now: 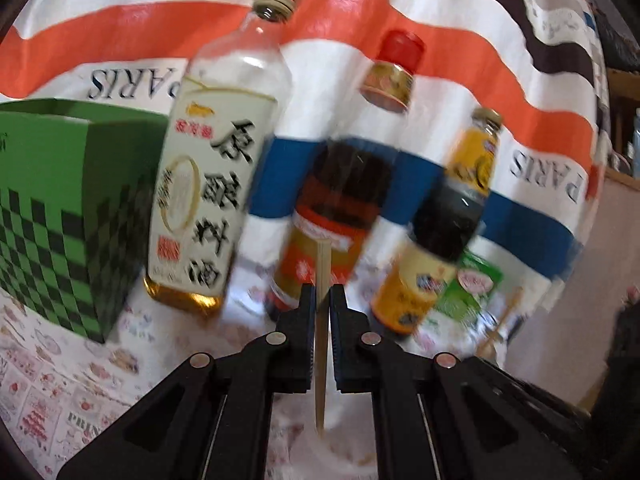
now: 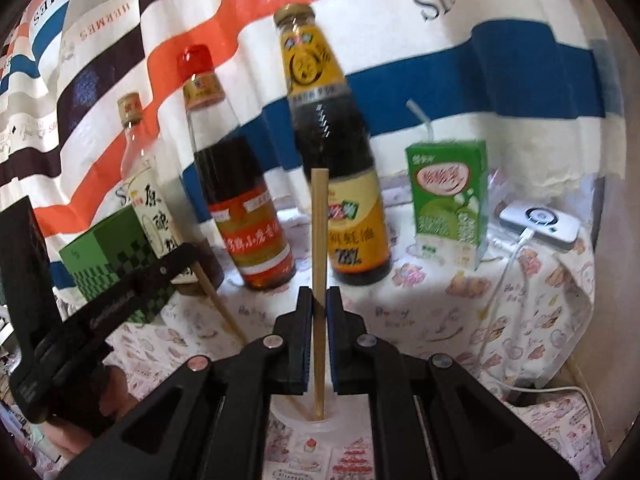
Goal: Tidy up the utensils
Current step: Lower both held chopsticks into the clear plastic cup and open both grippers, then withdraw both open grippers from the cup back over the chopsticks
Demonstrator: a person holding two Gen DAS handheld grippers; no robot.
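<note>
- Chopsticks are the things being sorted: one chopstick (image 1: pixel 322 320) is pinched in the left claw (image 1: pixel 322 300), and the other chopstick (image 2: pixel 319 280) is pinched in the right claw (image 2: pixel 319 304).
- Both claws are nearly closed, each squeezing its own stick.
- Each stick stands almost straight up, with its thin end pointing down.
- The right stick's thin end dips into a clear plastic cup (image 2: pixel 320 426) that sits low and close on the bench (image 2: pixel 460 320).
- The left claw's stick leans toward the same cup, and its tip looks to be inside too.
- Behind the sticks stands a row of bottles: a pale bottle (image 1: pixel 208 184) with a gold cap, a red-capped bottle (image 2: pixel 236 200) of dark sauce, and a yellow-labelled bottle (image 2: pixel 332 152).
- A green checked box (image 1: pixel 68 216) sits at the left end of the row.
- A green drink carton (image 2: pixel 448 196) with a straw stands at the right end.
- A white gadget (image 2: pixel 540 228) with a white cable lies beside the carton.
- A striped cloth (image 2: pixel 440 92) hangs behind everything.
</note>
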